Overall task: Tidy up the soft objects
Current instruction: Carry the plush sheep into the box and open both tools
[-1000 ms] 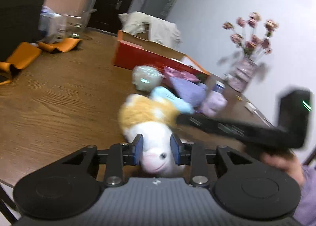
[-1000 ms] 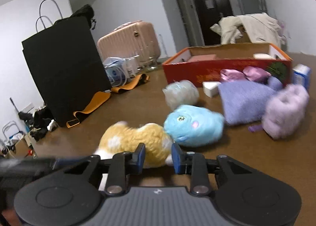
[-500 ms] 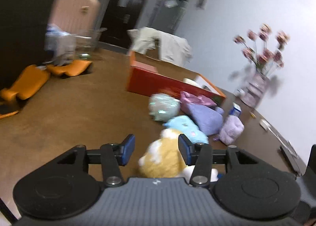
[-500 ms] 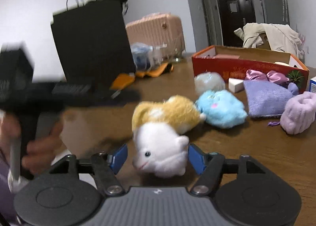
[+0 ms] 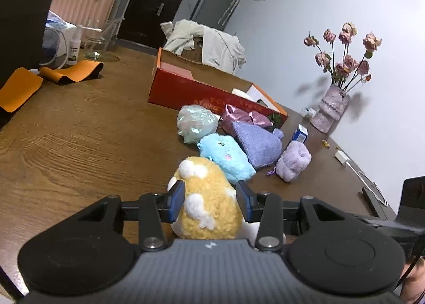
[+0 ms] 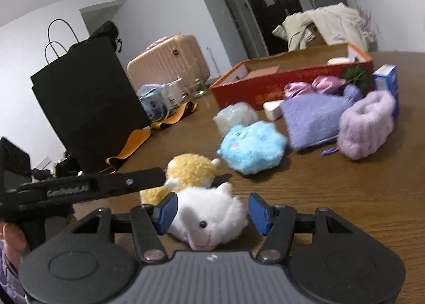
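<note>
Yellow-and-white plush hamster (image 5: 205, 205) sits between my left gripper (image 5: 210, 199) pads, jaws closing; right gripper (image 6: 212, 212) slack around its white head, left pad touching.

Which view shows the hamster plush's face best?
The right wrist view: the hamster plush faces the camera, showing its white head, eye and pink snout. The left wrist view shows only its yellow-and-white back, with the face hidden.
</note>
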A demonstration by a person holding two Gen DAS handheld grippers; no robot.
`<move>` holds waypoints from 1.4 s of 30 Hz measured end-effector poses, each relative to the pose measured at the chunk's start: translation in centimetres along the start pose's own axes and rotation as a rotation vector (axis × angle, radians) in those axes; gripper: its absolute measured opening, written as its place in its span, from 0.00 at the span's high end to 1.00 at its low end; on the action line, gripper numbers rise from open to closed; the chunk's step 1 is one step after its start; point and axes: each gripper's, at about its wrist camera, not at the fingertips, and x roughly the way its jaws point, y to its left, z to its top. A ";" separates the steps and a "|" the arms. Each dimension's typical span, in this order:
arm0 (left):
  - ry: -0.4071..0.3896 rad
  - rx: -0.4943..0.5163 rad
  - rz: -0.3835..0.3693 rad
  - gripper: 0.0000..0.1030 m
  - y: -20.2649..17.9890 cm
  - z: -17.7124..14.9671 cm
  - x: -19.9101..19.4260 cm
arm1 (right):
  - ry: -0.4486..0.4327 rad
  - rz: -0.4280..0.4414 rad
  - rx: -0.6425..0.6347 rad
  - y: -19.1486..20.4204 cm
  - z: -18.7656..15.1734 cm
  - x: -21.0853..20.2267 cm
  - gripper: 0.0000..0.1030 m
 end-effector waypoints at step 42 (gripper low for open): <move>0.002 0.006 0.135 0.61 5.2 20.1 20.4 | 0.187 -0.039 0.013 -9.9 22.5 22.3 0.46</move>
